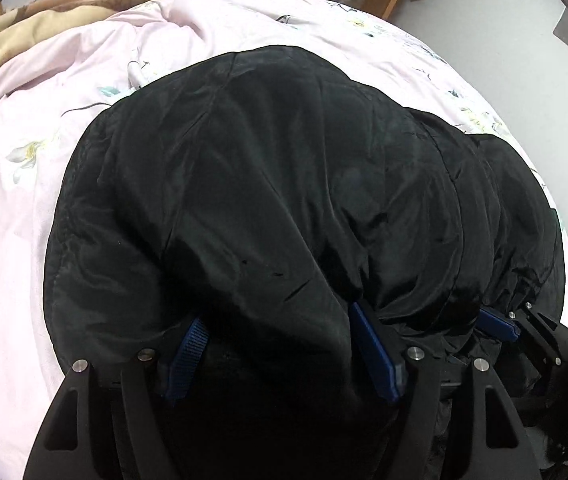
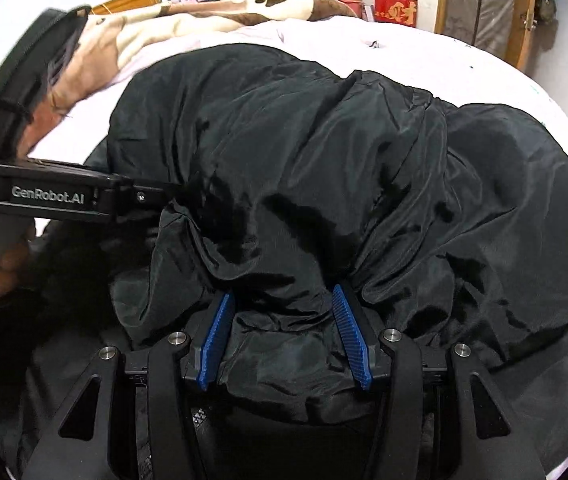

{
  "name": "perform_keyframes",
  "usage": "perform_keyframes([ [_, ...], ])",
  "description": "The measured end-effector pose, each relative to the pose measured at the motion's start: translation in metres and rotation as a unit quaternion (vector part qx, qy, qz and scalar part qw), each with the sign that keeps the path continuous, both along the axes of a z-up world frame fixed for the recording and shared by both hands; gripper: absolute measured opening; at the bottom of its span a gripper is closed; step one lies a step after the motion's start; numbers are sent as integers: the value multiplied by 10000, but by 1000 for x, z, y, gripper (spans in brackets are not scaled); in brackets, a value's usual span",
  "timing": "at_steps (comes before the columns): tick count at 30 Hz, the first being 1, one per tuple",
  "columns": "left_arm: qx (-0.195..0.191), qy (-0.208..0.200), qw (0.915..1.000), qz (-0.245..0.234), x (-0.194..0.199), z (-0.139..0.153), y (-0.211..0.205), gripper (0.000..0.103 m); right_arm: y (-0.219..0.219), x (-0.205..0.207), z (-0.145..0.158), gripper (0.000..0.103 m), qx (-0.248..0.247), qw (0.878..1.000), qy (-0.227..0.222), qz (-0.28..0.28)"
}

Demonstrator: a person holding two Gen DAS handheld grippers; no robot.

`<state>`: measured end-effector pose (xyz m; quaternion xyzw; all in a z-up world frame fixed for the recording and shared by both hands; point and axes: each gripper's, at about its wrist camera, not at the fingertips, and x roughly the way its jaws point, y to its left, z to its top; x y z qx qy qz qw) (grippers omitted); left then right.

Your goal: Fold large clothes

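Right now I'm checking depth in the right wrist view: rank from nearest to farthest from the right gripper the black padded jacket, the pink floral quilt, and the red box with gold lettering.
1. Black padded jacket, bunched between the right gripper pads.
2. Pink floral quilt, beyond the jacket.
3. Red box with gold lettering, past the bed's far edge.

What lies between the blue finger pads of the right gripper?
A thick bunched fold of the black padded jacket fills the gap between the right gripper pads, seen in the right wrist view.
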<state>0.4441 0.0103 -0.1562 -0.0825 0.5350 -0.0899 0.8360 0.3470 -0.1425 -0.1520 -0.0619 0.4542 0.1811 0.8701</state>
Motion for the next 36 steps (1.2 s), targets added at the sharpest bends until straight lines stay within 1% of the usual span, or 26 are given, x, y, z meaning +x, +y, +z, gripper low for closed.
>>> perform_keyframes([
  [3, -151, 55, 9998, 105, -6, 6, 1, 72, 2, 0, 0, 52, -108, 9999, 39, -98],
  [5, -211, 46, 9996, 168, -15, 16, 4, 70, 0, 1, 3, 52, -4, 9996, 121, -244],
  [7, -336, -33, 9993, 134, -27, 30, 9, 70, -2, 2, 14, 52, 134, 9989, 191, -396],
  [8, -378, -126, 9992, 98, -33, 40, 12, 70, -5, 0, 25, 52, 241, 9983, 150, -504],
  [10, -358, -284, 9989, 62, -42, 61, 18, 70, -13, -12, 51, 52, 651, 9962, -126, -571],
  [11, -315, -373, 9988, 36, -46, 72, 21, 70, -17, -18, 63, 52, 756, 9951, -291, -568],
  [12, -232, -441, 9988, 21, -48, 80, 23, 70, -19, -23, 73, 52, 775, 9942, -442, -597],
  [14, -16, -586, 9982, -106, -52, 95, 22, 70, -22, -28, 84, 52, 822, 9932, -554, -606],
  [15, 14, -618, 9980, -156, -51, 95, 26, 70, -23, -29, 87, 52, 799, 9933, -581, -600],
  [17, 166, -512, 9984, -186, -52, 85, 19, 70, -26, -27, 82, 52, 692, 9937, -619, -623],
  [19, 131, -213, 9995, -172, -38, 60, 13, 70, -24, -24, 68, 52, 544, 9949, -427, -738],
  [20, 112, -121, 9998, -89, -34, 50, 14, 70, -26, -19, 57, 52, 493, 9945, -287, -882],
  [21, 205, -27, 9998, 41, -26, 36, 14, 69, -30, -18, 46, 52, 511, 9938, -157, -979],
  [22, 220, 80, 9996, 151, -23, 26, 14, 69, -28, -15, 35, 52, 526, 9932, -84, -1037],
  [23, 109, 177, 9996, 216, -20, 16, 16, 69, -32, -9, 22, 52, 555, 9921, 42, -1127],
  [25, 114, 131, 9997, 180, -17, 5, 18, 69, -34, -6, 14, 52, 625, 9914, 60, -1151],
  [28, 357, -6, 9993, 107, -14, -5, 11, 69, -24, 3, 3, 52, 268, 9939, 49, -1066],
  [30, 499, -97, 9986, 134, -15, -12, 7, 69, -22, 7, -1, 52, 284, 9931, 85, -1133],
  [32, 536, -124, 9984, 153, -15, -16, 5, 69, -21, 8, -4, 52, 330, 9920, 90, -1212],
  [36, 476, -109, 9987, 153, -15, -16, 7, 69, -17, 5, -5, 52, 150, 9925, 66, -1215],
])
